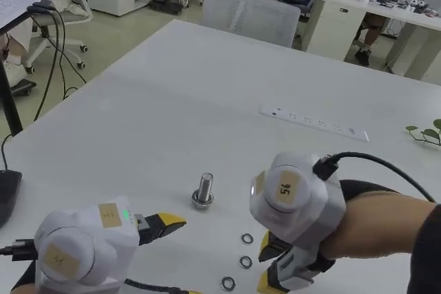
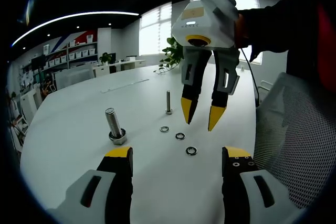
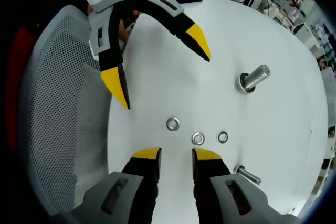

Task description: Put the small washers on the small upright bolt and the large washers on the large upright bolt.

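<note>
White table (image 1: 172,101) in an open-plan office, a power strip (image 1: 313,123) lying across its far side. The left tool (image 2: 177,153) is held low with its yellow-tipped jaws spread wide, nothing between them and nothing touching them. Facing it, the right tool (image 2: 200,121) points down at the table with its jaws parted by a narrower gap, also gripping nothing. Its tips are just beside three washers (image 2: 180,136). The washers lie flat on the table in a short row between the two tools. The large bolt (image 2: 113,127) stands upright on its head near the row, its shaft bare. The small bolt (image 2: 168,102) stands upright a little beyond the washers, also bare.
</note>
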### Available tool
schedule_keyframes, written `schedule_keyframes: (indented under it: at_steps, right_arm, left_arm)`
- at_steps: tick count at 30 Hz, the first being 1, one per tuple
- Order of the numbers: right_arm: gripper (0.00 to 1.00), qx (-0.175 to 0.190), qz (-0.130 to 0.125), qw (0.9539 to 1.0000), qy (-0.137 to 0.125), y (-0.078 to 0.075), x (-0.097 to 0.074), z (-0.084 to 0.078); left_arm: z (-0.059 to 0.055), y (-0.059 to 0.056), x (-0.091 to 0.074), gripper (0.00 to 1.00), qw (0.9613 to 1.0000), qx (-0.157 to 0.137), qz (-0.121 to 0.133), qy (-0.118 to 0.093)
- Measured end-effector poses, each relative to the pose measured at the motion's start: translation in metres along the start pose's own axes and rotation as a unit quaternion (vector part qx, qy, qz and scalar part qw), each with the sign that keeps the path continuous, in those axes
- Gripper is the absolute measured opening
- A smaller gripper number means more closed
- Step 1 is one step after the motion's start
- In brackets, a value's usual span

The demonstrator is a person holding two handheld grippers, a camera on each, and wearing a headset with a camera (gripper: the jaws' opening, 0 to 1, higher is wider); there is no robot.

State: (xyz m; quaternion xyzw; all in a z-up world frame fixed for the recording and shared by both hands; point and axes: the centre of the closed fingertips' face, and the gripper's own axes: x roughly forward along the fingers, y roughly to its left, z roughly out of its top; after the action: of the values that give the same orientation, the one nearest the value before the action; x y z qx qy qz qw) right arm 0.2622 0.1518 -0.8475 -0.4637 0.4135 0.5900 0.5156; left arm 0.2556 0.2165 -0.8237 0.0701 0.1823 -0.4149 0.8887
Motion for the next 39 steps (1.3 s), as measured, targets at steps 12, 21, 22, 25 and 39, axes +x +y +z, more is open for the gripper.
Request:
schedule_keyframes:
  at_steps: [12, 21, 22, 25, 39]
  right_arm:
    - [0.24, -0.025, 0.016, 0.9996, 0.002, 0.006, 0.018, 0.019]
    - [0.23, -0.032, 0.024, 0.9992, 0.008, 0.006, 0.029, 0.023]
    - [0.23, -0.032, 0.024, 0.9992, 0.009, 0.006, 0.029, 0.023]
    - [0.23, -0.035, 0.024, 0.999, 0.013, 0.006, 0.032, 0.022]
    - [0.22, -0.05, 0.017, 0.9984, 0.022, 0.009, 0.037, 0.019]
  left_arm:
    - [-0.002, -0.001, -0.003, 0.68, 1.0, -0.003, 0.005, -0.001]
    - [-0.002, 0.0, -0.004, 0.68, 0.9999, -0.005, 0.01, -0.004]
    - [-0.002, 0.001, -0.004, 0.68, 0.9999, -0.005, 0.01, -0.004]
    - [-0.002, 0.001, -0.005, 0.68, 0.9999, -0.006, 0.013, -0.005]
    - [-0.003, -0.001, -0.006, 0.67, 0.9998, -0.007, 0.015, -0.006]
